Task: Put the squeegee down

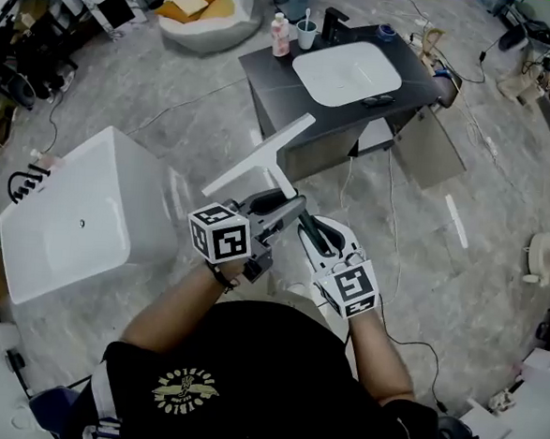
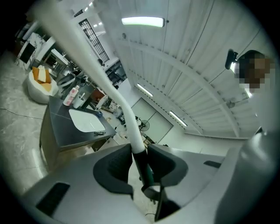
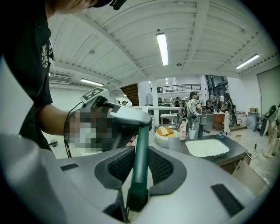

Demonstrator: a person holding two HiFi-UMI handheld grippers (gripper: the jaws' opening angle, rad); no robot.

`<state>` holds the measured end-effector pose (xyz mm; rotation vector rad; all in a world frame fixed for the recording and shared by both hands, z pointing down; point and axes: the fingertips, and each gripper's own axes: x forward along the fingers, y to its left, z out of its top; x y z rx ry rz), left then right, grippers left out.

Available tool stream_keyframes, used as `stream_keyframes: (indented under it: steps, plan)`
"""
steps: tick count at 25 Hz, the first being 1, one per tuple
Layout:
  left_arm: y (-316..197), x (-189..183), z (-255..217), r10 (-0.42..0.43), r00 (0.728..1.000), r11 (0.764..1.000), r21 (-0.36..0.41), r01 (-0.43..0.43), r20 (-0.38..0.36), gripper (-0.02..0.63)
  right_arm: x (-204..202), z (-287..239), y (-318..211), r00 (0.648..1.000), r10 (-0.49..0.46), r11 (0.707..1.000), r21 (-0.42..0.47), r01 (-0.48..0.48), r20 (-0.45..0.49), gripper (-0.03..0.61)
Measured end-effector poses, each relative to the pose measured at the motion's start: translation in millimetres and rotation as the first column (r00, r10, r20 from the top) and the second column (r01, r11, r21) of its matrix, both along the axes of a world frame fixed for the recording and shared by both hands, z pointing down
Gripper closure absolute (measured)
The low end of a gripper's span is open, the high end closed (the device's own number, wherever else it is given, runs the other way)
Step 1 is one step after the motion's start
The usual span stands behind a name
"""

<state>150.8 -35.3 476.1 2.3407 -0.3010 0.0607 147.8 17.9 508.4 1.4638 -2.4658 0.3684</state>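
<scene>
Head view | cup (image 1: 306,38): toothbrush (image 1: 309,17) | squeegee (image 1: 261,157): left gripper (image 1: 288,208), right gripper (image 1: 309,229) clamped

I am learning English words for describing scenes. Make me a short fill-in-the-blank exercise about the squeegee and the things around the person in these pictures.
1. The right hand-held gripper is shut on the dark ___ part of the handle of the squeegee.
2. The long blade of the squeegee is ___ in colour.
3. In the head view, the white bathtub stands on the floor at the person's ___ side.

Missing words: green; white; left.
</scene>
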Motion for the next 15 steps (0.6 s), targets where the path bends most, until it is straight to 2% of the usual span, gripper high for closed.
stream_keyframes:
  steps: [6, 12, 13, 14, 15]
  plan:
    - [44, -23, -30, 0.040, 0.999, 0.999, 0.009, -0.040, -0.034, 0.509, -29, -10, 32, 1.000, -0.007, 1.000, 0.012, 0.007, -0.009, 0.468]
    - [85, -61, -42, 0.134, 0.982, 0.988, -0.054, -0.143, -0.133, 0.509, -80, 2, 58, 0.996, 0.002, 0.999, -0.031, -0.005, -0.095, 0.468]
    - [92, -71, -43, 0.150, 0.979, 0.986, -0.054, -0.159, -0.140, 0.511, -91, 3, 64, 0.995, 0.010, 0.999, -0.038, -0.013, -0.095, 0.485]
    - [98, -82, -42, 0.161, 0.976, 0.984, -0.054, -0.170, -0.145, 0.510, -103, 4, 69, 0.995, 0.020, 0.999, -0.044, -0.024, -0.098, 0.537]
    - [102, -95, -40, 0.169, 0.975, 0.983, -0.052, -0.178, -0.147, 0.509, -116, 5, 75, 0.995, 0.031, 0.998, -0.051, -0.037, -0.098, 0.549]
